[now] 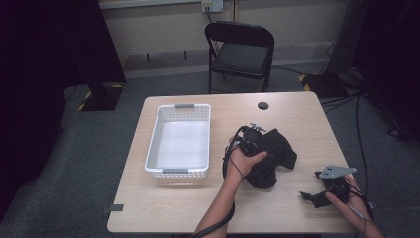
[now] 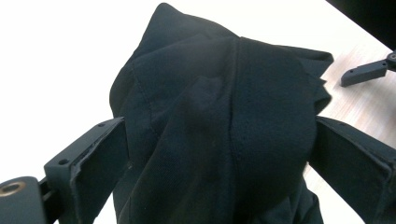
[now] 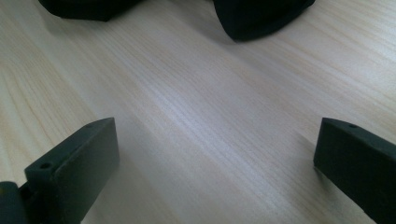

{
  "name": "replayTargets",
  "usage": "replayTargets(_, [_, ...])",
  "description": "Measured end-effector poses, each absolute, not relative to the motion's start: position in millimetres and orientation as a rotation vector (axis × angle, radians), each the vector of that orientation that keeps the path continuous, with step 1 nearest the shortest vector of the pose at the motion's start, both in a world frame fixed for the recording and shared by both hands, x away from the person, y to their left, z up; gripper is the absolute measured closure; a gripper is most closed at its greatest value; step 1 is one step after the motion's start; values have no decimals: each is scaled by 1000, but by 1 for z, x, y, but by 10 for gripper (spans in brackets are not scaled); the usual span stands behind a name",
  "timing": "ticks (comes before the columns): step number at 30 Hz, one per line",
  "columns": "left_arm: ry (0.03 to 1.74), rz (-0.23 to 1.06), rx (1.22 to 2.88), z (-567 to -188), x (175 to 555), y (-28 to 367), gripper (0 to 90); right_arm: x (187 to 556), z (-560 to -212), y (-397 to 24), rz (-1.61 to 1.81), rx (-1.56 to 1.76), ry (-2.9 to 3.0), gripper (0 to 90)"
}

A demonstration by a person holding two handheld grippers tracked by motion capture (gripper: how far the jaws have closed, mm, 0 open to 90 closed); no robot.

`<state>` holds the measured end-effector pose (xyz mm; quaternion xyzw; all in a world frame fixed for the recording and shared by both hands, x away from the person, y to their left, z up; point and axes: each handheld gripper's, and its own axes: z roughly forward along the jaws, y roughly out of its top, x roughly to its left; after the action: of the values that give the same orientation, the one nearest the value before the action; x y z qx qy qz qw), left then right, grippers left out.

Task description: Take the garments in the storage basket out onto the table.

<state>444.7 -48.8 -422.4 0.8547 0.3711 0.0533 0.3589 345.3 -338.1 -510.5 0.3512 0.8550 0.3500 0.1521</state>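
A black cloth [image 1: 276, 154] lies bunched on the wooden table [image 1: 297, 116], right of centre. My left gripper [image 1: 253, 141] is pushed into its left side. In the left gripper view the cloth [image 2: 219, 93] rises in a peak and fills the space between the two jaws, which stand wide apart, so my left gripper [image 2: 219, 135] is open around it. My right gripper [image 1: 313, 195] hovers low over bare table near the front right corner, open with nothing between its fingers [image 3: 74, 163]. The cloth's near edge [image 3: 261, 14] lies ahead of it.
An empty white plastic basket [image 1: 153, 144] stands on the table's left half. A cable hole [image 1: 263, 105] sits near the far edge. A black folding chair [image 1: 241, 52] stands beyond the table. Cables trail on the floor at right.
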Motion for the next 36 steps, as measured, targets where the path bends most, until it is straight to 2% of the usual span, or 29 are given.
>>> replayTargets(11, [905,182,2233,-411,440,-51,30,345,-511,-338,1004,1008,2454,0])
replayTargets(36, [882,150,2213,-404,434,-38,35,345,-511,-338,1004,1009,2454,0])
